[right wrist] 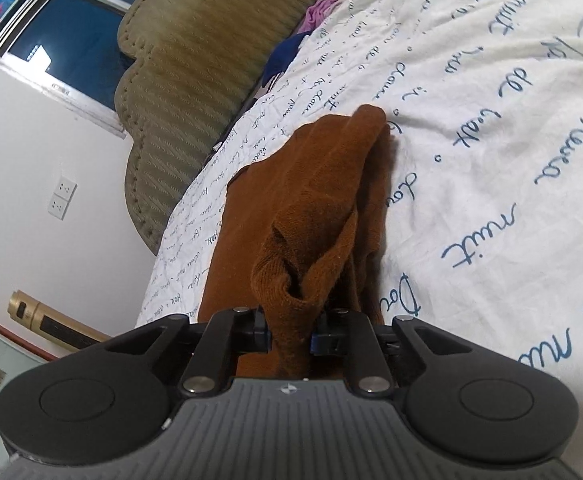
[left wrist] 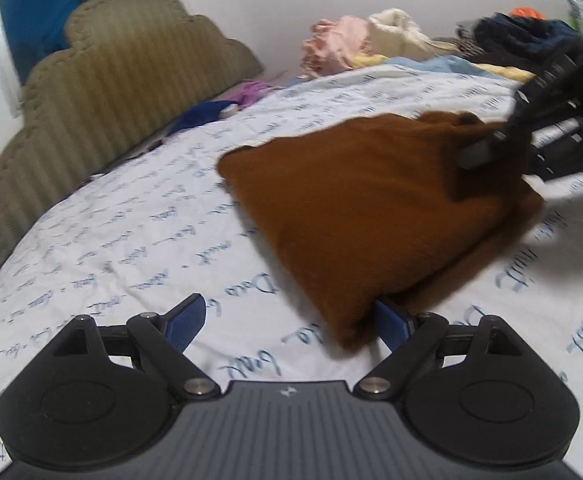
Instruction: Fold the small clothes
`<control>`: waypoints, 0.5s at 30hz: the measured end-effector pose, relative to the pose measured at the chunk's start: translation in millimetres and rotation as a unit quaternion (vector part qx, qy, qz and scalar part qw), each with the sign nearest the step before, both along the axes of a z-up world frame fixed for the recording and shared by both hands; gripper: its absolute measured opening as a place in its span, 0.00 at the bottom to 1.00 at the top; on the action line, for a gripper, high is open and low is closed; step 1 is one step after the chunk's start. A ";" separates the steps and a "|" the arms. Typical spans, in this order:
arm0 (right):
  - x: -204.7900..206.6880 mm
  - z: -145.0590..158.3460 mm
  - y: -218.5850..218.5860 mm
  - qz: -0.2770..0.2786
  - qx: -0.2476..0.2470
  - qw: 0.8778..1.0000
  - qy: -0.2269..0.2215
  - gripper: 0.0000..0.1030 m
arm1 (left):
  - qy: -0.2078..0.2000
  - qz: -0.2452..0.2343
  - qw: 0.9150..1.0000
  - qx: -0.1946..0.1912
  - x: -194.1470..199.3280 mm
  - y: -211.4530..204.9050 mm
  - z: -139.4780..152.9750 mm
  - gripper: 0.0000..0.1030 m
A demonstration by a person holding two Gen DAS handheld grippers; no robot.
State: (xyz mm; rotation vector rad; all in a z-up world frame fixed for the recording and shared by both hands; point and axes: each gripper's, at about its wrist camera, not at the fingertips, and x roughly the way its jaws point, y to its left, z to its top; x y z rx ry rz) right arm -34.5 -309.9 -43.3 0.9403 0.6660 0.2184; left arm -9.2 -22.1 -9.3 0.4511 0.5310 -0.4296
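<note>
On the bed sheet (left wrist: 131,240), the brown garment (left wrist: 363,216) lies partly folded, its long axis running from the left gripper (left wrist: 291,322) at 6 o'clock up toward 1 o'clock, where the right gripper (left wrist: 487,148) meets its far end. That right gripper (right wrist: 291,336) is clenched on a bunched edge of the garment (right wrist: 311,240), cloth rising straight between its jaws toward 12 o'clock. The left gripper's jaws stand spread apart, the garment's near corner just inside its right finger (left wrist: 391,324), not pinched. Judging by this, the left is nearer the free corner and would close there next.
</note>
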 end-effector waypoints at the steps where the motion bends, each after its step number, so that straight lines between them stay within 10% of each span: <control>1: -0.8 -1.3 -1.0 -0.003 0.005 1.000 0.003 0.17 | -0.003 0.006 1.000 -0.010 0.9 4.2 2.6 0.87; 15: -7.7 -1.7 12.2 0.021 -0.047 0.998 0.021 0.18 | 0.057 0.024 0.995 -0.083 -1.7 47.2 15.3 0.87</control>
